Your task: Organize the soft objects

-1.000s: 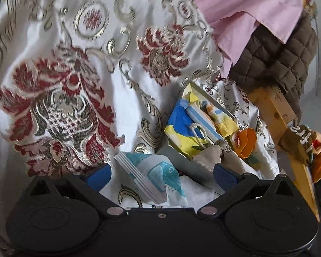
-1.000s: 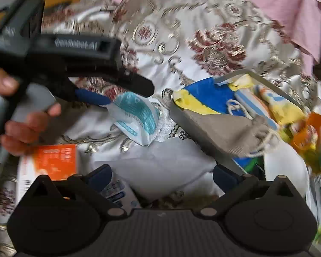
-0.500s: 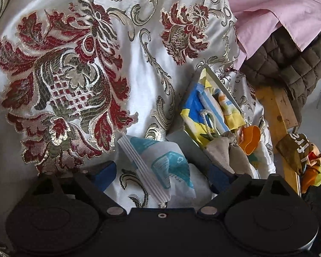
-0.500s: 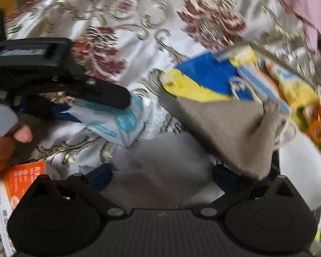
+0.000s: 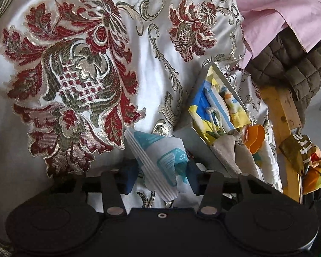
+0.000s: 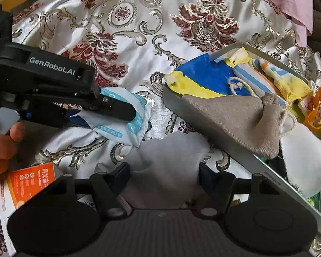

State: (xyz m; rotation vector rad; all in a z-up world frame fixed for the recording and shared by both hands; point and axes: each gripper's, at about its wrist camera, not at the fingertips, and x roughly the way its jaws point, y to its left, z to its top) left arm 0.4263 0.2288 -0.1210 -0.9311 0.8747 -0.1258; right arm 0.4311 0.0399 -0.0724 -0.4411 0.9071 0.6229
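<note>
Nearest the right wrist camera, the right gripper (image 6: 163, 176) has its two blue-padded fingers spread wide on either side of one grey cloth (image 6: 171, 150) that lies crumpled on the brocade bedspread (image 6: 139, 32); whether the pads touch the cloth cannot be told. At the lower left of that view lies one orange-and-white printed packet (image 6: 30, 184), and beside it a hand (image 6: 0, 147) grips the handle of the other tool. Just beyond the grey cloth, the left gripper (image 5: 161, 172) is closed on one white-and-teal plastic pouch (image 5: 160, 158), its two blue pads pressing the pouch from both sides; in the right wrist view the same pouch (image 6: 126, 117) juts out past the black fingers, just above the bedspread. To the right stands one shallow grey tray (image 6: 205, 124), tilted on the bedding and packed with soft things: one beige drawstring bag (image 6: 235, 117) draped over its near rim, one blue-and-yellow cloth (image 6: 203, 79) behind it, one striped blue-and-white piece and one yellow-and-orange piece farther back. At the tray's far right end sit one orange plastic cup (image 6: 320, 107) and one white cloth (image 6: 306, 160). Farthest away, one pink sheet (image 5: 278, 10) overlaps one brown quilted blanket (image 5: 299, 68) above a yellow wooden frame (image 5: 282, 111).
</note>
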